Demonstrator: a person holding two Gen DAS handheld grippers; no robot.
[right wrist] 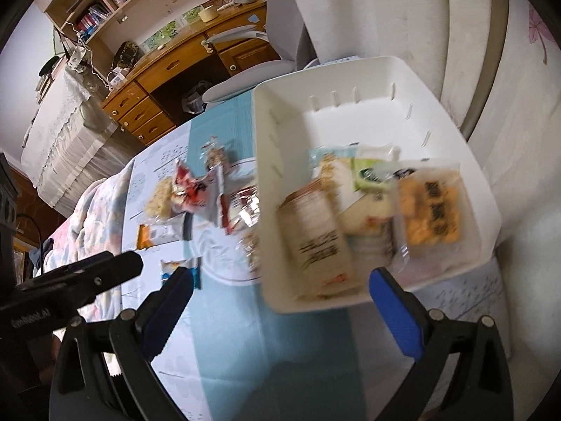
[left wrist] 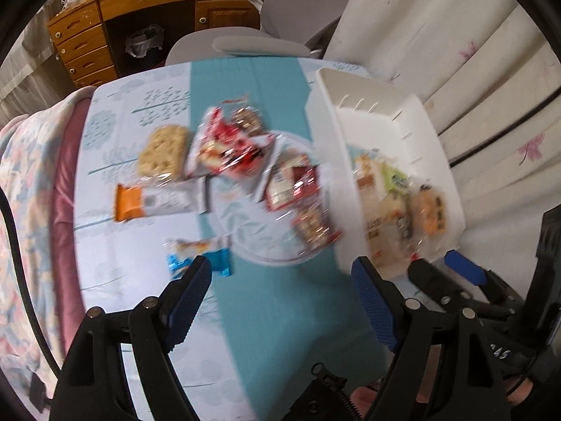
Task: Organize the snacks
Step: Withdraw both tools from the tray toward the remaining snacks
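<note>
A white plastic bin point(left wrist: 326, 112) point(right wrist: 277, 112) stands on the right of the table and holds several snack packs point(right wrist: 368, 210). More packets lie loose on a plate point(left wrist: 245, 231): red wrappers point(left wrist: 231, 147), a pale cracker pack point(left wrist: 163, 151), an orange-ended bar point(left wrist: 140, 201) and a blue pack point(left wrist: 200, 259). My left gripper point(left wrist: 280, 277) hovers open over the teal runner with nothing between its fingers. My right gripper point(right wrist: 280, 287) is open too, at the bin's near wall, empty. The picture is blurred.
The table wears a light tree-print cloth with a teal runner point(left wrist: 280, 315). A grey chair point(left wrist: 252, 42) stands at the far end, a wooden desk point(left wrist: 140, 10) beyond it. A quilted bed cover point(left wrist: 21, 210) lies left, a white curtain point(left wrist: 473, 52) right.
</note>
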